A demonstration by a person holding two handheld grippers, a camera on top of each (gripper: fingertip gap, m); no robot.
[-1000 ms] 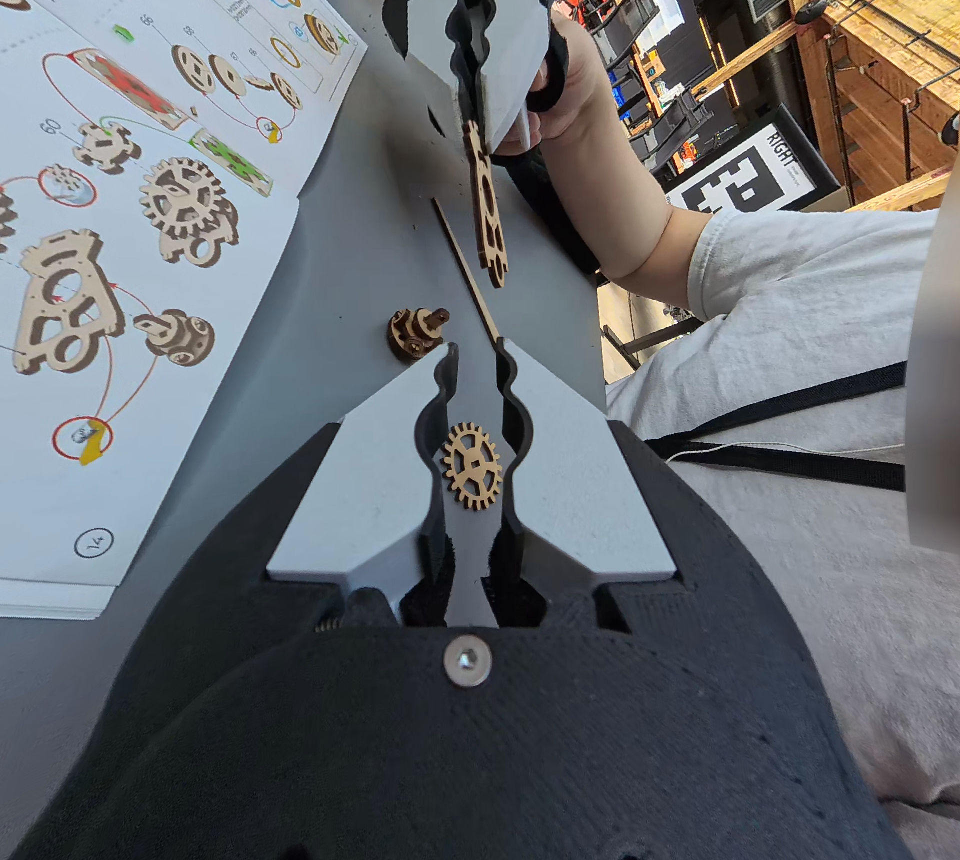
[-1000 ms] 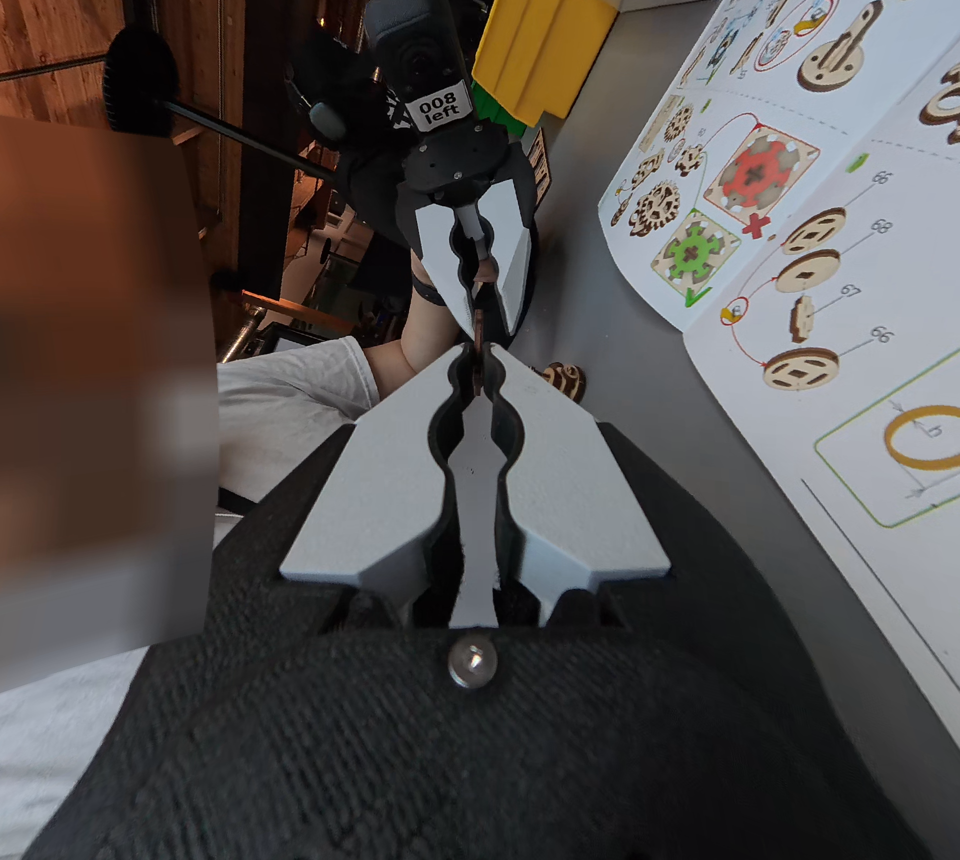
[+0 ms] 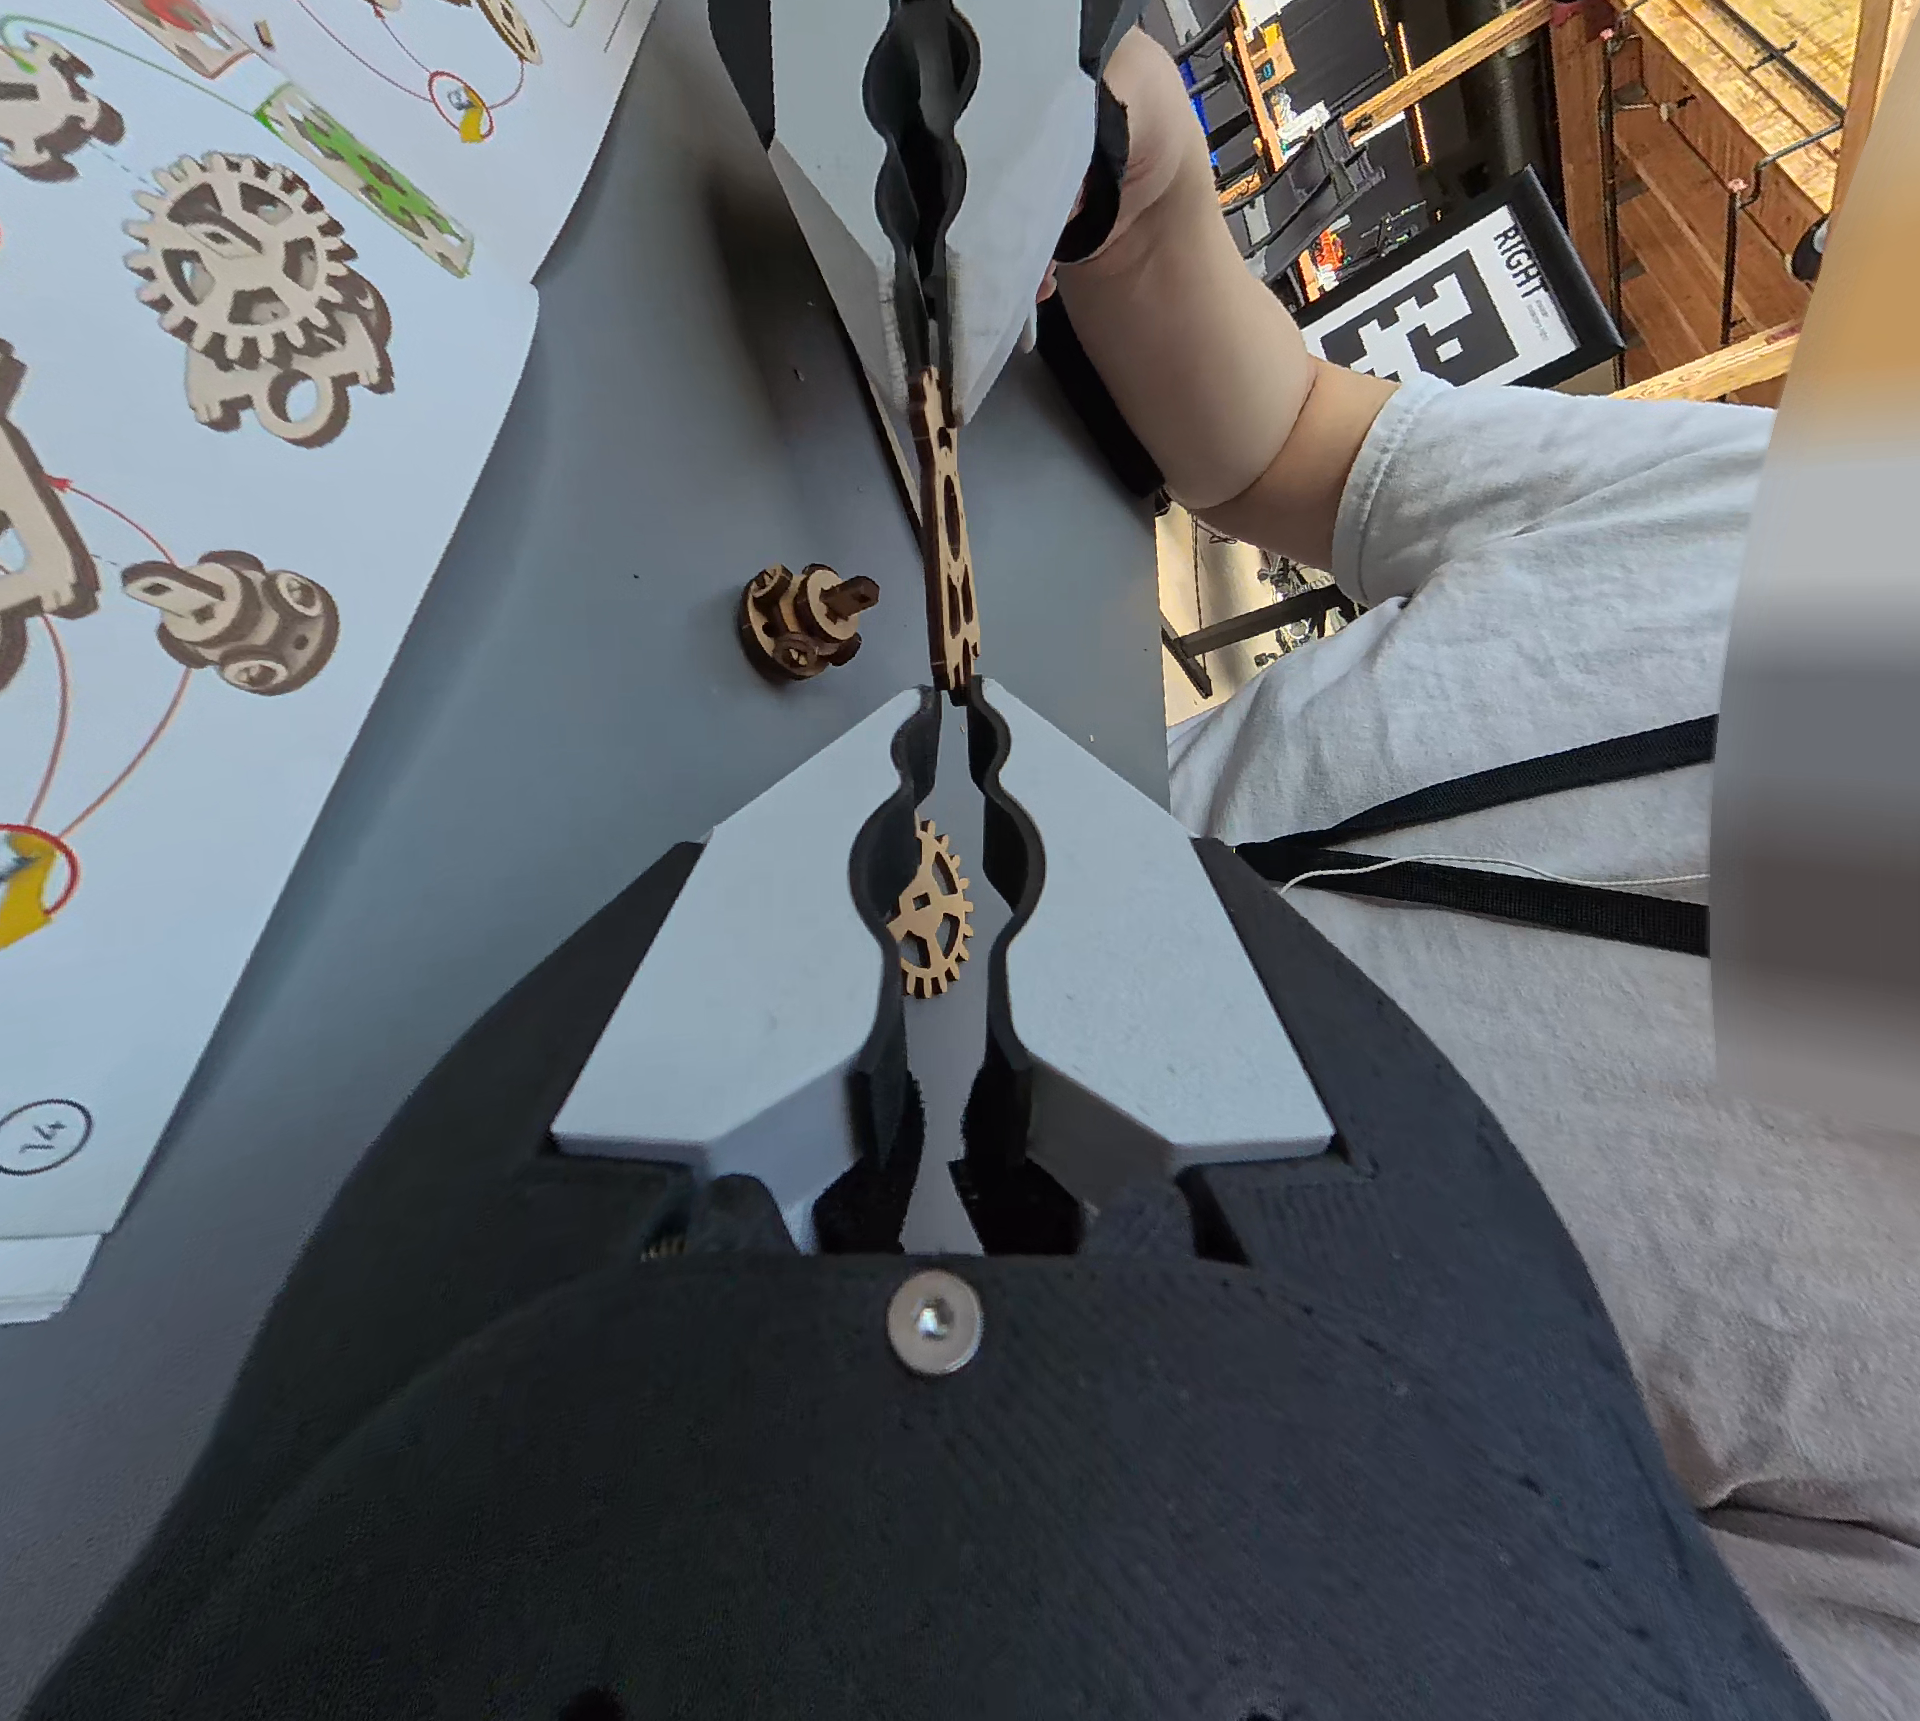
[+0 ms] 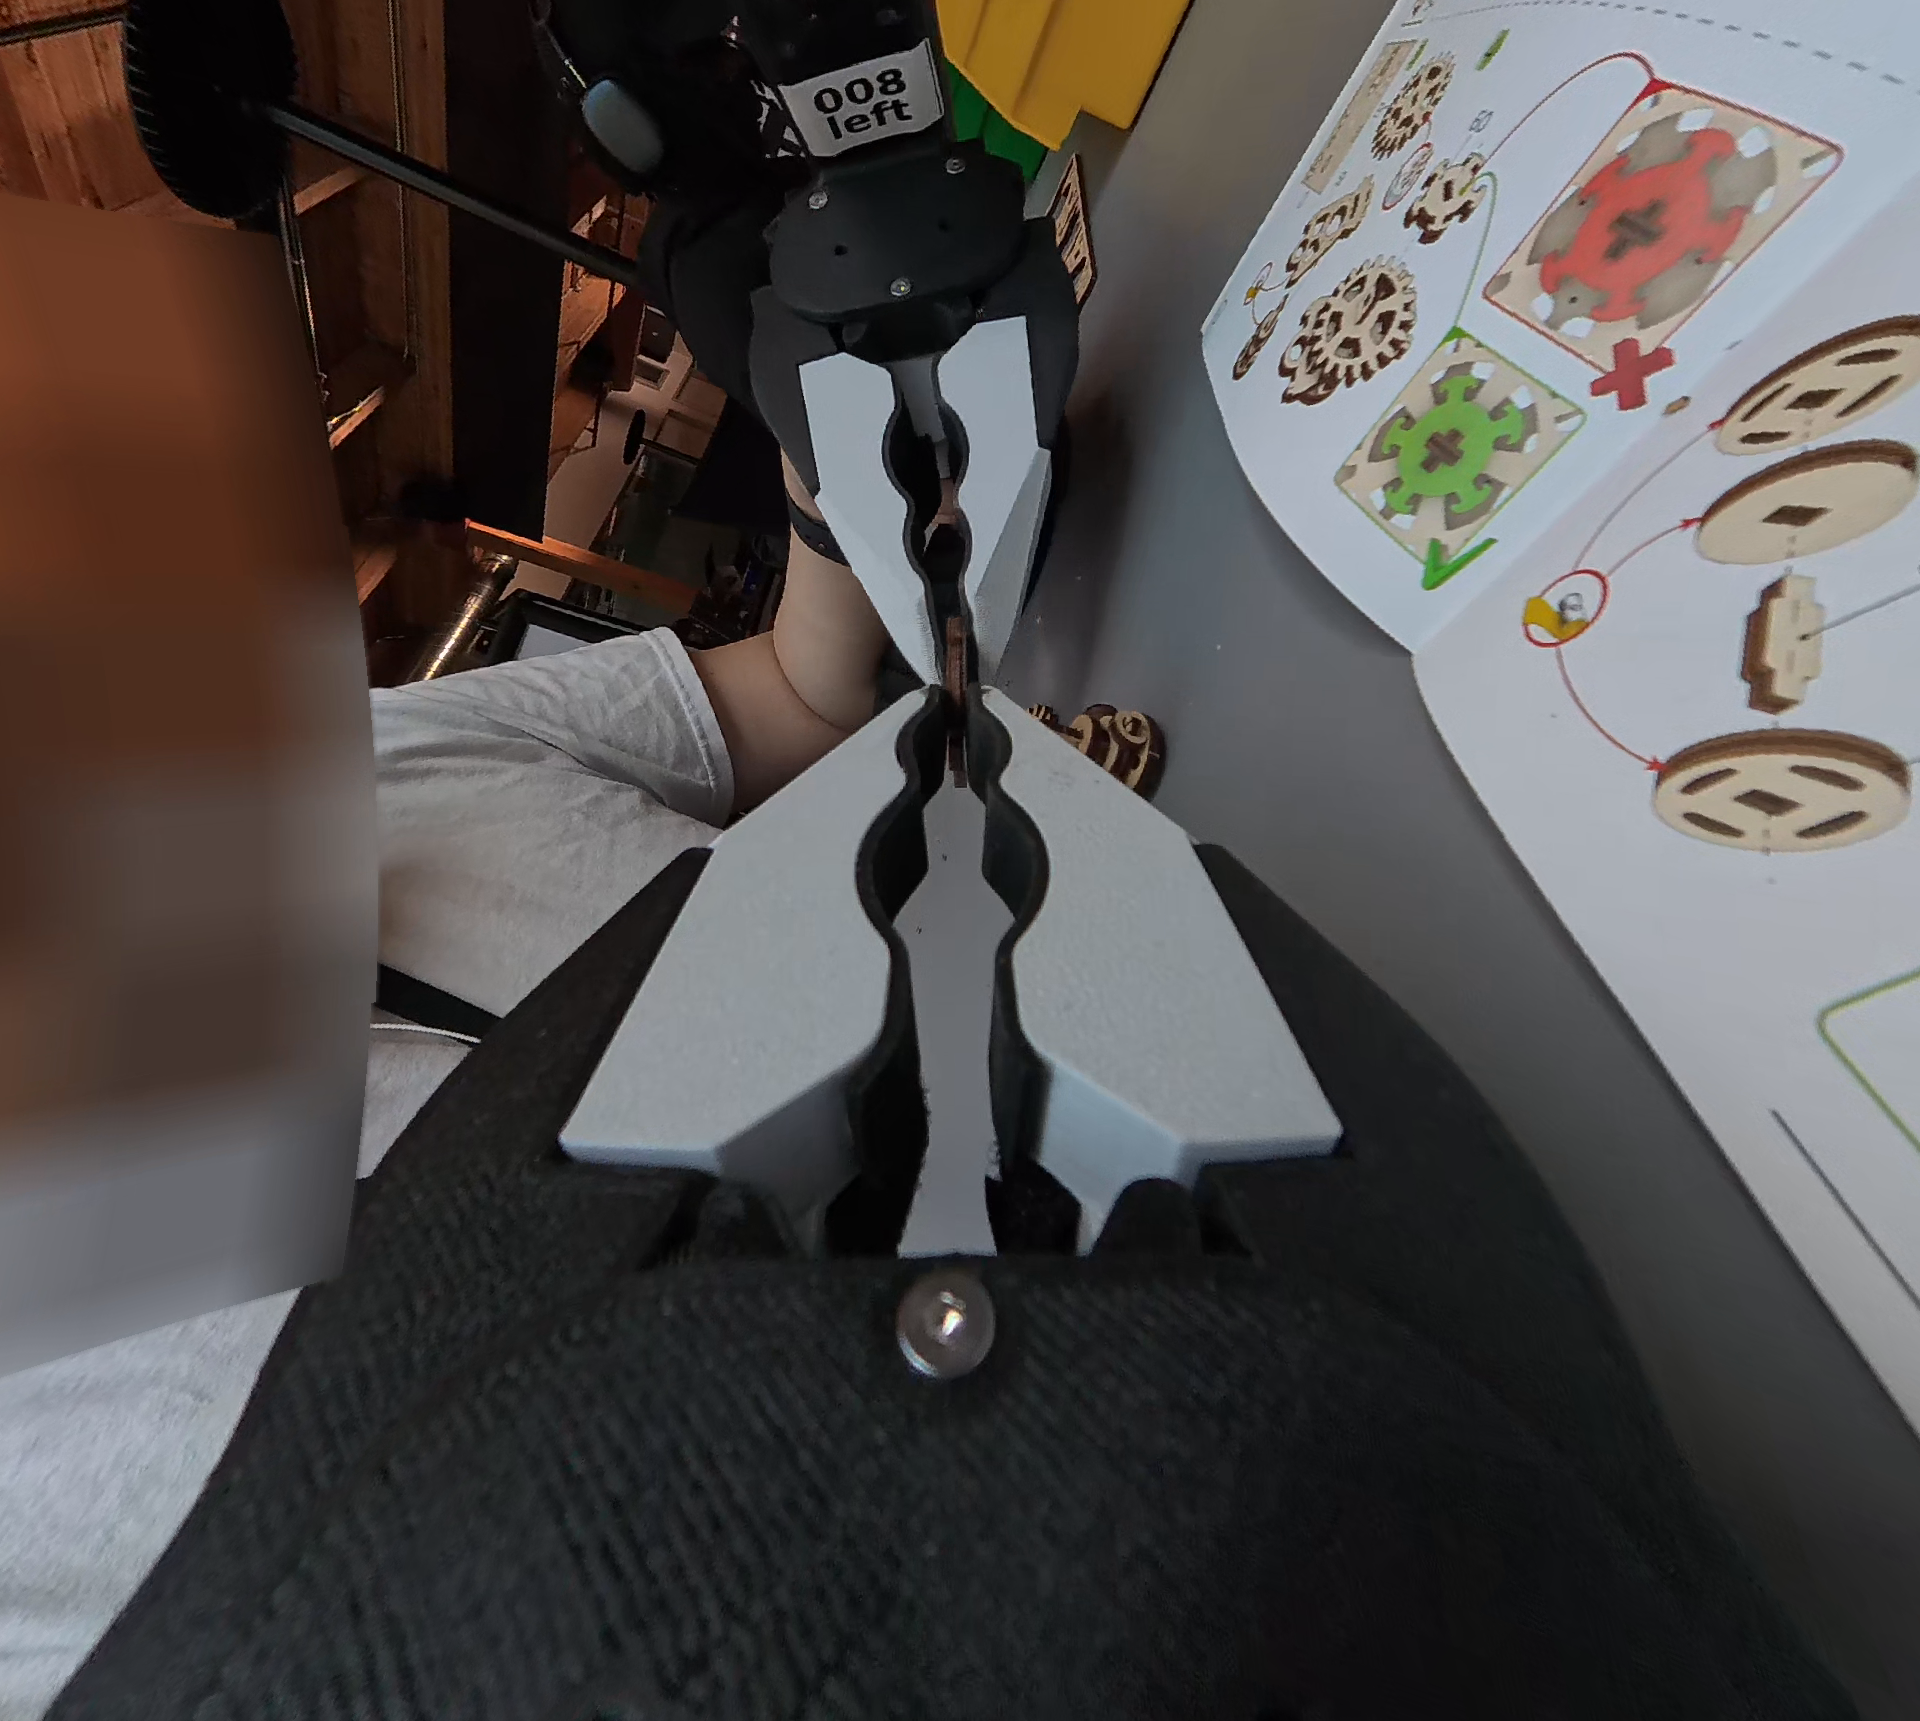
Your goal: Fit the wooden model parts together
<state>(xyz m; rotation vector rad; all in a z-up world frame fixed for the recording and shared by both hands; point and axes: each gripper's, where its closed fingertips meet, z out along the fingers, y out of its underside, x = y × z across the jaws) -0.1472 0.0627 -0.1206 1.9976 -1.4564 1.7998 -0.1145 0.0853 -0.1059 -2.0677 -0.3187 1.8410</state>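
Observation:
My right gripper (image 4: 954,715) is shut on one end of a flat wooden strip with holes (image 3: 951,528), seen edge-on in its own view (image 4: 954,684). It also shows from the front in the left wrist view (image 3: 925,341). My left gripper (image 3: 949,697) faces it tip to tip, and its jaws are narrowed to a slit around the strip's other end. It also shows in the right wrist view (image 4: 951,653). A small wooden gear (image 3: 935,913) shows through the gap between the left fingers, half hidden by the left pad. I cannot tell whether it lies on the table.
A small wooden hub assembly (image 3: 805,622) lies on the grey table (image 3: 623,528), left of the strip; it also shows in the right wrist view (image 4: 1117,741). Instruction sheets (image 3: 208,321) cover the table's far side. The table edge and the person's arm (image 3: 1195,341) are close by. My hands' fingertips stand some 5 centimetres from each other.
The right gripper has brought the strip toward the left gripper until its free end sits between the left tips. The left jaws have narrowed. The hub and gear have not moved.

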